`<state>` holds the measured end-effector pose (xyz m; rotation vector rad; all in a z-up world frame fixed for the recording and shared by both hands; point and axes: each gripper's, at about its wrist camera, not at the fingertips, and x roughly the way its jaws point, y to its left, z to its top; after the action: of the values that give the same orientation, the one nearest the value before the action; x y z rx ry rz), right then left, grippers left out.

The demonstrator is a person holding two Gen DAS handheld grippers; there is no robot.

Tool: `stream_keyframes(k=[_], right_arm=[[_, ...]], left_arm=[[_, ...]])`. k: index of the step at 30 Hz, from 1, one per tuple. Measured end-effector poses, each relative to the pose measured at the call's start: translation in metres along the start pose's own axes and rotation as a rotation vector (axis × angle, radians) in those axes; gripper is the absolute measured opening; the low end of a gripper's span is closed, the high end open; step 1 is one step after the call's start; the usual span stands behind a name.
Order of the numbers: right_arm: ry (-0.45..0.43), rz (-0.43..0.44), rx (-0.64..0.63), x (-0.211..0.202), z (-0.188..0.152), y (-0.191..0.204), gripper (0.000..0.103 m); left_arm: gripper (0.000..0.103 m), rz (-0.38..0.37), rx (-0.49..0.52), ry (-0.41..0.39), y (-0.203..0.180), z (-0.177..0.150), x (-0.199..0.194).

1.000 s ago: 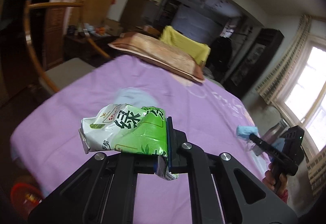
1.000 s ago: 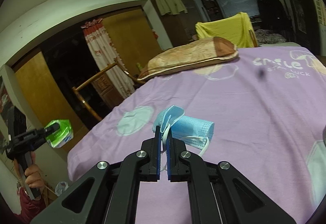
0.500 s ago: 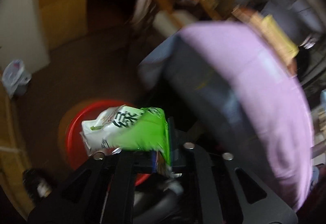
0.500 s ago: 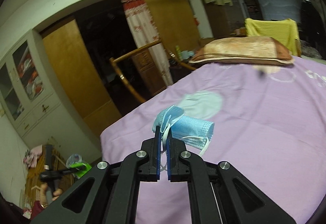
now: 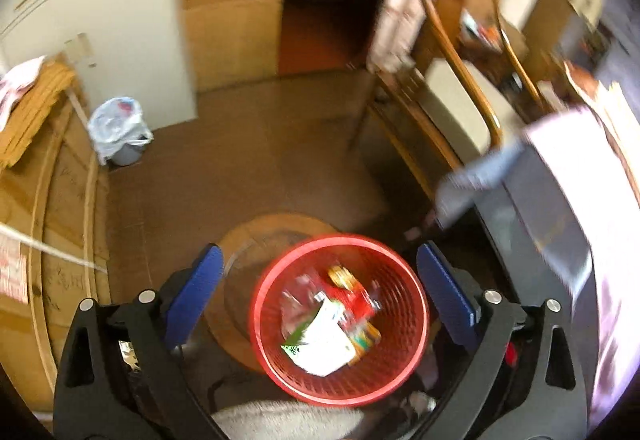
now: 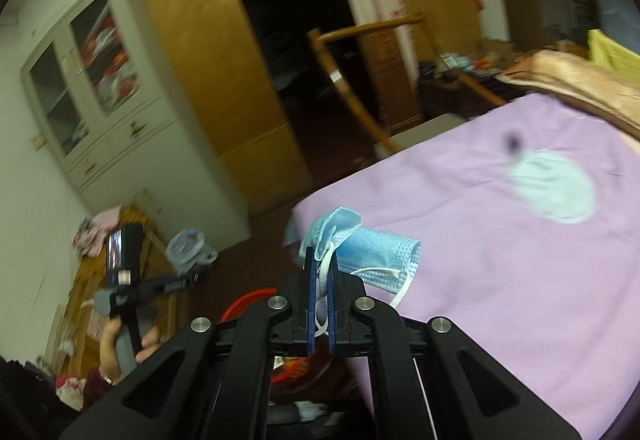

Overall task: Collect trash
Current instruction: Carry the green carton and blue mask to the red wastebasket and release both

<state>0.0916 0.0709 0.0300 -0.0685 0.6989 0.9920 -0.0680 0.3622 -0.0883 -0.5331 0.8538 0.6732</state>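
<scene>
Blue face mask [image 6: 362, 246] hangs pinched in the right tool [image 6: 319, 314], above the bed's edge; the red basket [image 5: 400, 372] lies below and left of it. Left tool [image 5: 320, 300], jaws opening and empty, hovers directly over that basket.

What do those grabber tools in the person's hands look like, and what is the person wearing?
Each is a black, angular frame with silver bolt heads and two flat blue pads as fingers, seen on the left gripper and the right gripper. From the right wrist view, the left one has a pistol-style handle, white lettering along its black bar and a boxy black unit on top. The hand holding it shows a dark red cuff.
</scene>
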Motion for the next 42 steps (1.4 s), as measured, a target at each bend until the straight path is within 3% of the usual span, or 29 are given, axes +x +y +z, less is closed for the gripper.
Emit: stream_keyframes(k=[8, 17, 23, 27, 33, 38, 42], right_arm=[[0.205, 0.127, -0.075, 0.087, -0.021, 0.067, 0.005], [0.417, 0.162, -0.097, 0.174, -0.044, 0.099, 0.006], [0.518, 0.174, -0.115, 0.203, -0.053, 0.108, 0.011], [0.532, 0.175, -0.108, 0.210, -0.052, 0.109, 0.029], [0.521, 0.168, -0.104, 0.203, -0.054, 0.101, 0.029], [0.457, 0.117, -0.123, 0.185, -0.050, 0.095, 0.031], [0.388, 0.081, -0.134, 0.162, -0.048, 0.089, 0.041]], left_arm=[[0.095, -0.001, -0.102, -0.021, 0.031, 0.011, 0.013], [0.095, 0.033, -0.127, 0.035, 0.047, 0.009, 0.043], [0.095, 0.042, -0.112, 0.078, 0.046, 0.005, 0.060], [0.095, 0.042, -0.105, 0.102, 0.045, 0.002, 0.068], [0.095, 0.045, -0.083, 0.105, 0.040, 0.000, 0.068], [0.095, 0.048, -0.040, 0.080, 0.026, -0.003, 0.059], [0.095, 0.052, 0.010, 0.035, 0.006, -0.006, 0.042]])
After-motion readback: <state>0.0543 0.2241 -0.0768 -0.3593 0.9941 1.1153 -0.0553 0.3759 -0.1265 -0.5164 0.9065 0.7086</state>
